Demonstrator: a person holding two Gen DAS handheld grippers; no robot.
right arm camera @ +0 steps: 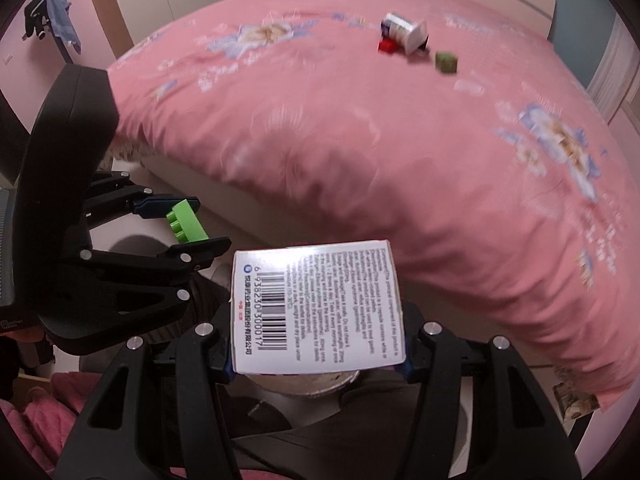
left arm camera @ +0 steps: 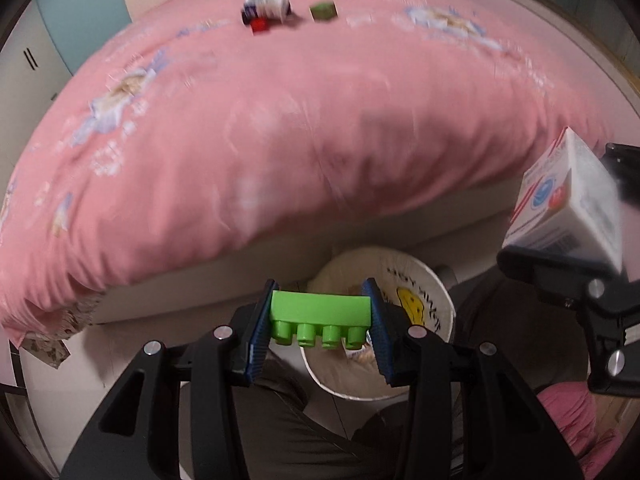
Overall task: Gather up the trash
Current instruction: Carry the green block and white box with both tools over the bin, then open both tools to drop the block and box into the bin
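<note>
- Pink flowered bedspread (left arm camera: 280, 128) fills most of both views, with the floor and my dark trousers below, so I'm standing right at the bed's edge.
- My left claw (left arm camera: 320, 322) is clamped on a green toy brick (left arm camera: 320, 316). Its long axis runs straight across from pad to pad, studs facing back toward the camera.
- My right claw (right arm camera: 318, 340) is gripping a white medicine box (right arm camera: 316, 308) by its two side edges, barcode face up, with the box sticking out forward past the tips.
- What matters: the white bin (left arm camera: 436, 300), the one with a yellow smiley on the liner, sits on the floor directly under and just beyond the brick in the left view. So the left claw is pretty much lined up over the opening already.
- In the right view I only see a sliver of the bin's rim (right arm camera: 304, 384) peeking out under the box, so I reckon that one's close to above it too, but I can't tell how centred it is.
- The left claw looks better lined up to me; the right sits off to its side.
- More trash is waiting, well apart from both claws, far across the bed: a white carton (right arm camera: 404, 32) on its side, a red brick (right arm camera: 386, 45) touching it, and a green cube (right arm camera: 446, 62) just beside.
</note>
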